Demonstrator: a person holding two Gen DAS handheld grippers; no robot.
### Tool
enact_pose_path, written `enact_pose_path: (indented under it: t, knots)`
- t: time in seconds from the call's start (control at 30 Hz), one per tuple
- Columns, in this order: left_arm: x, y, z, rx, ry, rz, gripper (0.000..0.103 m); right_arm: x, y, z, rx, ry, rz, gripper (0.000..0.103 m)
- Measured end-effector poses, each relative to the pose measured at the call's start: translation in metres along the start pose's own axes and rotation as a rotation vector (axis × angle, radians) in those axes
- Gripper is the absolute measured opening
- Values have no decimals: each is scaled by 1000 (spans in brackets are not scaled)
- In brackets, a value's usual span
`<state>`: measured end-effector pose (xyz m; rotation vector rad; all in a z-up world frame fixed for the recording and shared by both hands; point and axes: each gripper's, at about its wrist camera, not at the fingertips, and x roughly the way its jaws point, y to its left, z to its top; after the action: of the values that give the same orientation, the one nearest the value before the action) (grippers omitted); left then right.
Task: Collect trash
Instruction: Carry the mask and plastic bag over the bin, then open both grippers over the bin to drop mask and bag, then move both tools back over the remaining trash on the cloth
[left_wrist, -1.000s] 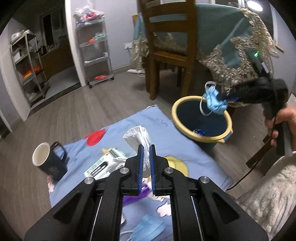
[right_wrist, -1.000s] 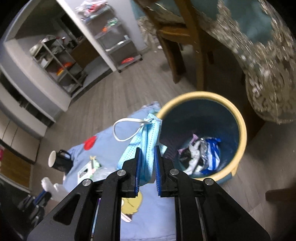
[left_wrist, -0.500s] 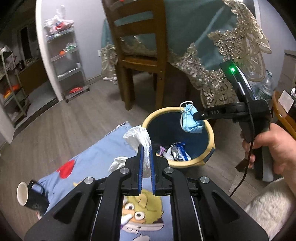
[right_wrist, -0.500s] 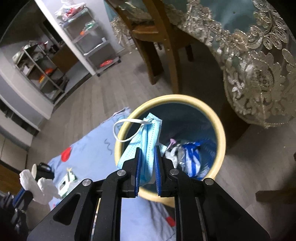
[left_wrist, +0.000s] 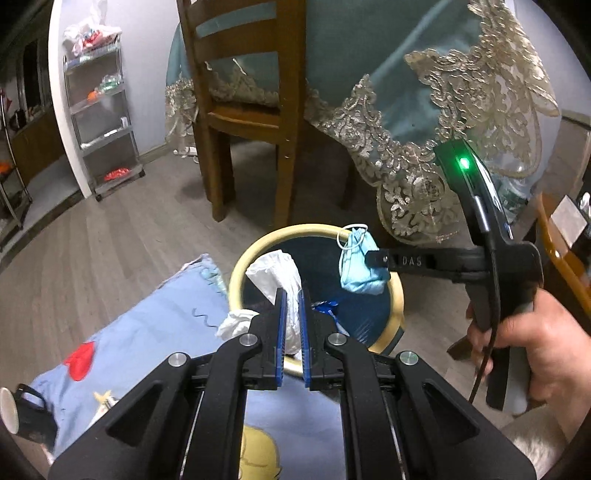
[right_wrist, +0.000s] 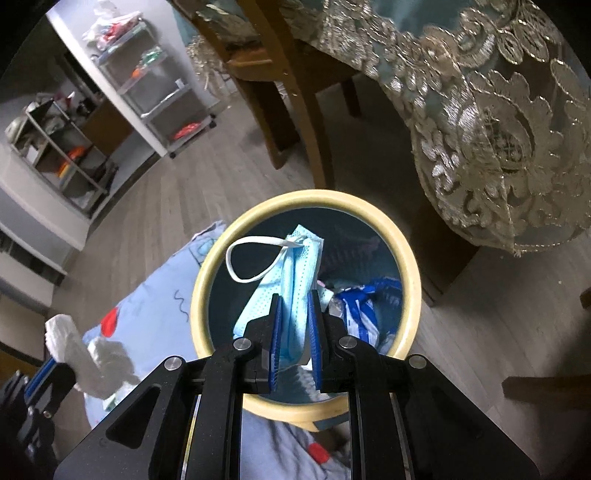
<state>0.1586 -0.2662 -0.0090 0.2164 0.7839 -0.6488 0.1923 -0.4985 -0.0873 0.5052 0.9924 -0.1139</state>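
- The face mask (right_wrist: 295, 277) is soft blue cloth
- The white bag (left_wrist: 280, 273) is thin, crinkly plastic
- The bin (right_wrist: 413, 295) rim is smooth plastic
- The chair (left_wrist: 251, 122) is shiny wood
- The blanket (left_wrist: 147, 332) is soft cloth

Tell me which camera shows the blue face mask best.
Right wrist view: the blue face mask fills the centre, pinched in the right claw over the trash bin. Left wrist view shows it smaller, off to the side, dangling.

Both grippers are matte black with blue finger pads (left_wrist: 281, 332) and silver screws; the right gripper (left_wrist: 376, 258) reads "DAS", green light lit, bare-skinned hand (left_wrist: 535, 354).
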Motion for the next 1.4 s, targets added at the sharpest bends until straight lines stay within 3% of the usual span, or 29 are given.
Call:
enact_pose_path:
  t: [0.33,0.4,0.43,0.47,0.53,0.8,1.0,1.07,1.23,1.4]
  knots:
    - [39,9,18,-121,-11,-85,6,1,-12,-4,59,9,5,15]
    - [42,10,23,-132,-16,-92,11,-1,-12,-3,55,-4,0,15]
    - [43,11,24,-148,-11,-93,26,0,-13,-2,54,-4,0,17]
    - [43,12,23,-157,-12,-88,49,1,-13,-1,50,-1,-3,22]
    - [39,12,21,-157,-32,-75,59,2,-12,-2,45,6,-12,28]
    - [26,18,8,-125,-23,-26,59,2,-8,-1,45,6,-7,40]
    - [0,24,-8,-107,-27,32,72,-7,7,3,-1,-26,-2,54]
    - [-13,28,-15,-99,-31,58,78,-13,16,2,-27,-39,11,70]
    - [-49,44,-37,-95,-45,154,95,-34,45,-5,-120,-94,49,91]
    - [-85,72,-64,-136,-36,230,97,-53,78,-21,-203,-122,92,93]
